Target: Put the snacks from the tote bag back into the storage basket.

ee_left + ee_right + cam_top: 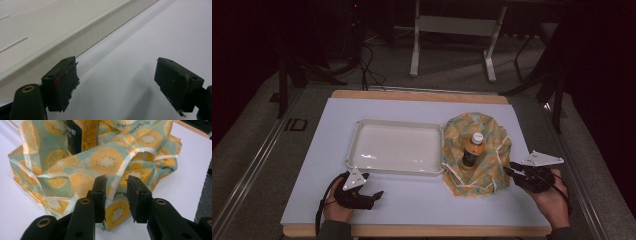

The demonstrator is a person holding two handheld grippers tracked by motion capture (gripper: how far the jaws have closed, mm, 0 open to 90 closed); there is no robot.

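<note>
left claw (374,195), resting on the white counter (412,200) just in front of the tray's near-left corner, jaws spread wide with nothing between them; the left gripper view confirms bare counter between the pads (61,82) and the tray wall just beyond. centre: white tray (362,127), shallow, with nothing in it. right of the tray, touching its right rim: a fruit-print cloth bag (492,135), slumped open and crumpled, with an orange bottle (472,150) standing upright inside, its white cap showing above the folds. far right: right claw (510,170) at the bag's right edge; in the right gripper view its jaws stand narrowly apart with a fold of the fabric's hem (116,192) rising in the gap, though whether the pads already pinch it cannot be told. judged progress: early; the bottle sits inside the bag, the tray has received nothing, and securing the cloth, freeing the bottle and any transfer to the tray appear to remain.
</note>
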